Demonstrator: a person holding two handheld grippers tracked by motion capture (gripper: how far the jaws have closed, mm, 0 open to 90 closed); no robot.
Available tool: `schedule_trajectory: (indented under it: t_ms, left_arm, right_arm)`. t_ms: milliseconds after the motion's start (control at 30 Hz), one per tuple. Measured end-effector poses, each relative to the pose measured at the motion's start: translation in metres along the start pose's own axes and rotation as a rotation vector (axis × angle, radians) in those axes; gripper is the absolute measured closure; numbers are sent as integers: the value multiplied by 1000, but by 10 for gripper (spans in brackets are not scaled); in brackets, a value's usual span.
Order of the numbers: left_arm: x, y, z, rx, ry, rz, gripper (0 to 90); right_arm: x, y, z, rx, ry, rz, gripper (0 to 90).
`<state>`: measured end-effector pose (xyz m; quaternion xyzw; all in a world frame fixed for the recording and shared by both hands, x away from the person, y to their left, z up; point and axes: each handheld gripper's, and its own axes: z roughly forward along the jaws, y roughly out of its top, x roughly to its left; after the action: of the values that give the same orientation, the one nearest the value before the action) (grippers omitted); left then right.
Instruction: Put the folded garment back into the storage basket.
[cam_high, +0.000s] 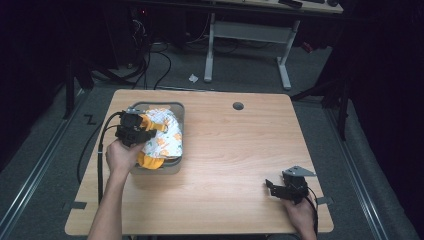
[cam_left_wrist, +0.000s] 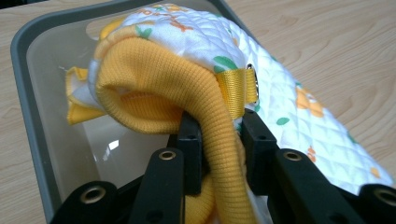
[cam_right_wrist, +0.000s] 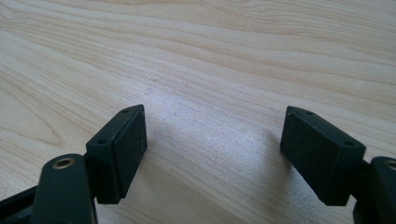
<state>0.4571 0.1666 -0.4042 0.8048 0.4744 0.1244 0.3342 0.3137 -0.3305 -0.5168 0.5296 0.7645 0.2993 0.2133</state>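
Closest to the lens in the left gripper view, the left gripper (cam_left_wrist: 219, 140) has its two black jaws clamped on a thick yellow ribbed cuff (cam_left_wrist: 187, 88), which bulges out above and below the pinch. That cuff belongs to a quilted white garment (cam_left_wrist: 289, 98) printed with orange and green shapes, with a yellow strap loop (cam_left_wrist: 236, 88) sewn at its edge. The garment lies heaped in a grey bin (cam_left_wrist: 32, 107), spilling over the bin's rim on the side toward the middle of the table; a pale stretch of the bin's inner wall and floor shows bare beside the cloth.

From the high view, the bin (cam_high: 176, 167) sits toward the left edge of the wooden table (cam_high: 235, 150), its near rim set back from the table's front edge. The person's left hand (cam_high: 120, 154) holds the gripper (cam_high: 145, 129) over the bin's left side.

Well apart, near the front right corner, the right gripper (cam_high: 272, 189) rests in the right hand (cam_high: 300, 212), its jaws spread wide with bare wood between them (cam_right_wrist: 212, 154); whether the pads touch the surface is hard to judge. A broad run of open tabletop lies between the bin and this gripper.

Farther back, a round cable hole (cam_high: 238, 106) sits near the table's far edge, and beyond it stands a white desk frame (cam_high: 247, 37) on the grey floor.
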Motion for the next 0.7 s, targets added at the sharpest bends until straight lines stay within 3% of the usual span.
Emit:
schedule_trajectory:
  t_ms: [267,333,367,467,567,700]
  left_arm:
    - [-1,1,19,53,64,39,716]
    - [-1,2,25,80,62,37,704]
    - [-1,3,29,96,76,42,689]
    - [-1,5,39,135,185,43,590]
    - [1,5,40,121,251,11,488]
    - [0,5,31,87,254,-5,425]
  right_arm:
    - [0,0,0,0,0,0,232]
    - [0,0,0,0,0,0,232]
    - [0,0,0,0,-1,0,232]
    - [0,0,0,0,-1,0,232]
    - [0,0,0,0,-1,2,232]
    - [0,0,0,0,-1,2,232]
